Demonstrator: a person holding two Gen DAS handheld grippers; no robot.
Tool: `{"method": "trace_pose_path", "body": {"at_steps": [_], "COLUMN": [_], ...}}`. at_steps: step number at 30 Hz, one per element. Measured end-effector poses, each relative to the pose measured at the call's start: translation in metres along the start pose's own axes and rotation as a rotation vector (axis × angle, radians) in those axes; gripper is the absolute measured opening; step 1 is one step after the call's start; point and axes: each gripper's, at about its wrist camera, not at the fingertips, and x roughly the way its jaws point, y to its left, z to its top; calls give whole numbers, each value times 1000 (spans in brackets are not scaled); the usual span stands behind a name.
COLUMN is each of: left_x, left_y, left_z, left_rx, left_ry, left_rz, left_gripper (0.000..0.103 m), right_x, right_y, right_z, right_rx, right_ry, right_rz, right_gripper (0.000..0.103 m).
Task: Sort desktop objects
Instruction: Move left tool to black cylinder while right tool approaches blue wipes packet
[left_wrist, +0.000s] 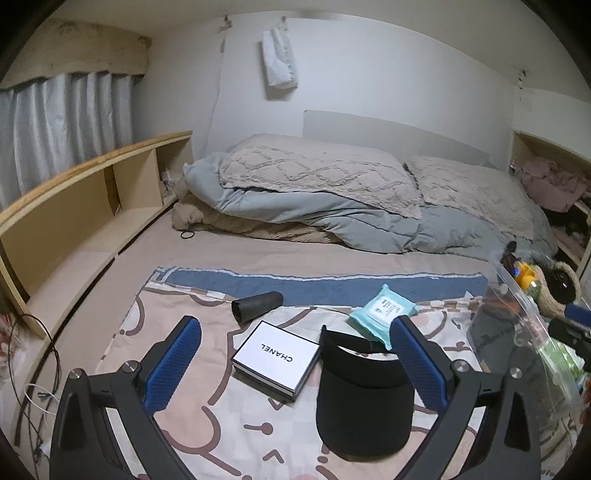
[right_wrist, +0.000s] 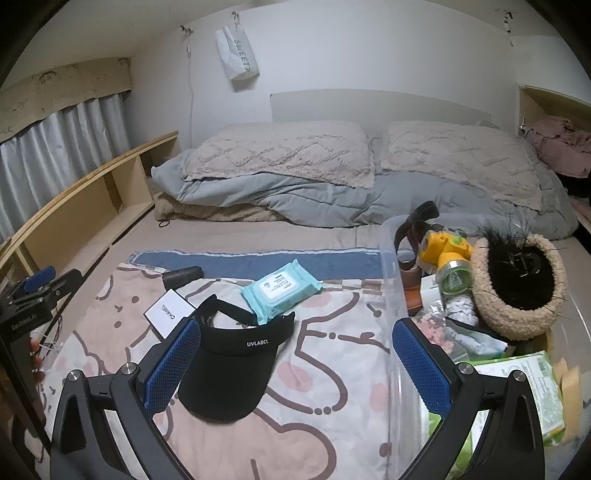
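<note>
On the patterned cloth (left_wrist: 258, 443) lie a black sun visor (left_wrist: 364, 410) (right_wrist: 229, 373), a white flat box (left_wrist: 277, 356) (right_wrist: 169, 312), a teal wet-wipes pack (left_wrist: 384, 312) (right_wrist: 280, 290) and a black cylinder (left_wrist: 256, 304) (right_wrist: 183, 277). My left gripper (left_wrist: 295, 332) hangs open above the box and visor, holding nothing. My right gripper (right_wrist: 293, 336) is open too, its left finger over the visor's edge and its right finger at the wall of the clear bin (right_wrist: 391, 266). The left gripper (right_wrist: 40, 284) also shows at the right wrist view's left edge.
The clear plastic bin (left_wrist: 517, 317) on the right holds a fuzzy beige hat (right_wrist: 517, 288), a yellow-topped bottle (right_wrist: 448, 258), green packets (right_wrist: 524, 391) and other items. Pillows and a grey duvet (right_wrist: 332, 192) lie at the far end. A wooden shelf (left_wrist: 74, 206) runs along the left.
</note>
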Motion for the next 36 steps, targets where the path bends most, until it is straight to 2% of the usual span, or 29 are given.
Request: {"method": "trace_pose_path", "body": {"at_steps": [8, 14, 18, 23, 29, 36], "left_x": [30, 72, 98, 126, 160, 199], "left_y": [37, 62, 81, 92, 87, 66], "left_z": [-2, -17, -31, -43, -44, -46], "left_rx": [-49, 10, -23, -78, -168, -218], "left_ry": [27, 123, 200, 259, 299, 343], "left_rz": [36, 101, 121, 115, 45, 17], "left_gripper": [103, 103, 103, 103, 103, 103], "right_x": [18, 36, 52, 71, 96, 132], "right_y": [4, 17, 27, 36, 41, 37], "right_z": [-1, -5, -10, -18, -29, -25], "right_rx": [23, -54, -95, -98, -95, -120], "right_ry": [24, 55, 87, 131, 189, 248], "right_rz": [27, 25, 48, 101, 122, 74], "right_gripper": [103, 103, 103, 103, 103, 103]}}
